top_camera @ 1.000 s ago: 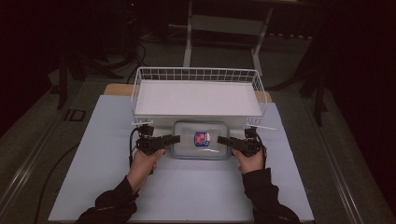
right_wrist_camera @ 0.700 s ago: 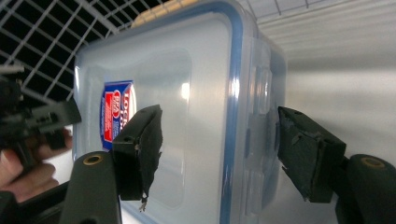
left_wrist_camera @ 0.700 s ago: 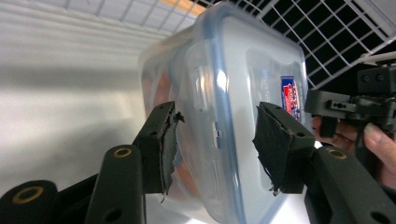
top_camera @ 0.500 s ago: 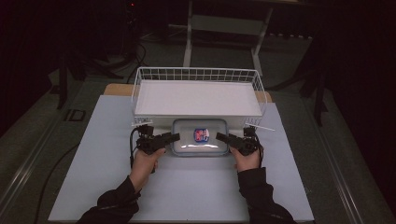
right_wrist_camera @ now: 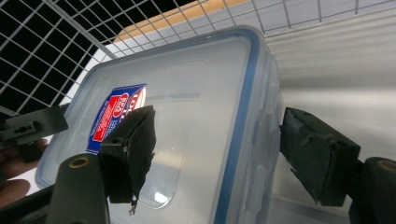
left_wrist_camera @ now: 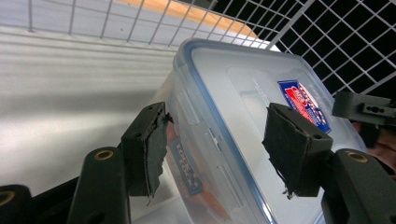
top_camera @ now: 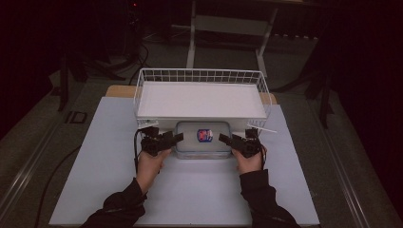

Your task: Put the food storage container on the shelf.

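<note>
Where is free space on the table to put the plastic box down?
The white mat is bare between the two sleeves, and also left of the left gripper and right of the right gripper. It is crowded where the plastic box meets the wire basket.

The high view looks forward and down from above the person's side, taking in the whole worktop [top_camera: 95,190] from well off. The left gripper view rides on the left tool [left_wrist_camera: 215,144] and looks along its jaws, very near the lidded plastic container [left_wrist_camera: 243,93]. The right gripper view rides on the right tool [right_wrist_camera: 217,149], equally close. All three share that container and the wire basket [top_camera: 199,76] behind it.
</note>
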Tool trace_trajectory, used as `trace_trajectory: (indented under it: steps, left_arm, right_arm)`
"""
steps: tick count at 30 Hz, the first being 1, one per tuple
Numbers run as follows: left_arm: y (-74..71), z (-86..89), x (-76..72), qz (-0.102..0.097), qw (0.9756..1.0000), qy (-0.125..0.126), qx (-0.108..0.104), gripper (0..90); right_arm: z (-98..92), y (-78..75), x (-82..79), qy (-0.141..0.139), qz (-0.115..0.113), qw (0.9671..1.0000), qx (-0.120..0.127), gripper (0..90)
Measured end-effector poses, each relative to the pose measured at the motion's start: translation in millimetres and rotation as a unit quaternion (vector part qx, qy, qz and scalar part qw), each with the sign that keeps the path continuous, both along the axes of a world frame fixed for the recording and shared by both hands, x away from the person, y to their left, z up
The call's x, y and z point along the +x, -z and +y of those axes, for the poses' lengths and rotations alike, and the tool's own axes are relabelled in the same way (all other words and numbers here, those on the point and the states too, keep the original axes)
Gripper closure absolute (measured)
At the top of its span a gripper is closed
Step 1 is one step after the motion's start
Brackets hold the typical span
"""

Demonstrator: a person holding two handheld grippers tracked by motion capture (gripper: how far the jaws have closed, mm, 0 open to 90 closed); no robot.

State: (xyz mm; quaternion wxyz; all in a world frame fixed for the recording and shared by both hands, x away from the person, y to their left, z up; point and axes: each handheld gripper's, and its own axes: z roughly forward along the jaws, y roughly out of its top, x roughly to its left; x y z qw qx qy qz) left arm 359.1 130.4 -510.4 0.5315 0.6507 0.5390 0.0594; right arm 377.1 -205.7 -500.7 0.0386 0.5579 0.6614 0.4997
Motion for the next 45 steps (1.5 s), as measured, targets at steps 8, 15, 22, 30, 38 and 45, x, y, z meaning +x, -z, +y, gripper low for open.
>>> trace_trajectory:
  steps: [8, 15, 22, 30, 38, 45]
  left_arm:
    - [-1.4, -1.1, -0.4, 0.008, 0.9999, -0.013, -0.006, 37.1]
    - [-8.4, 1.6, -10.8, 0.001, 0.9999, -0.007, -0.009, 37.1]
    - [-15.5, 6.7, -22.0, 0.005, 0.9999, 0.012, -0.006, 37.1]
    - [-26.9, 16.1, -39.4, -0.006, 0.9991, 0.039, -0.013, 37.0]
    - [-23.4, 19.8, -62.3, -0.014, 0.9968, 0.078, -0.010, 25.1]
    - [-17.8, 22.5, -84.3, -0.032, 0.9941, 0.103, 0.011, 16.2]
  right_arm:
    - [0.6, -2.8, -3.2, 0.005, -0.016, 0.9997, -0.017, 30.7]
    - [-0.1, -11.0, -15.6, -0.001, -0.036, 0.9991, -0.020, 31.7]
    - [-4.7, -21.6, -32.5, -0.009, -0.053, 0.9983, -0.025, 34.9]
    - [2.4, -32.1, -54.2, -0.044, -0.056, 0.9971, -0.026, 50.5]
    - [21.1, -22.7, -64.6, -0.094, -0.034, 0.9942, -0.041, 83.8]
    - [36.9, -11.1, -67.4, -0.126, -0.023, 0.9899, -0.060, 89.9]
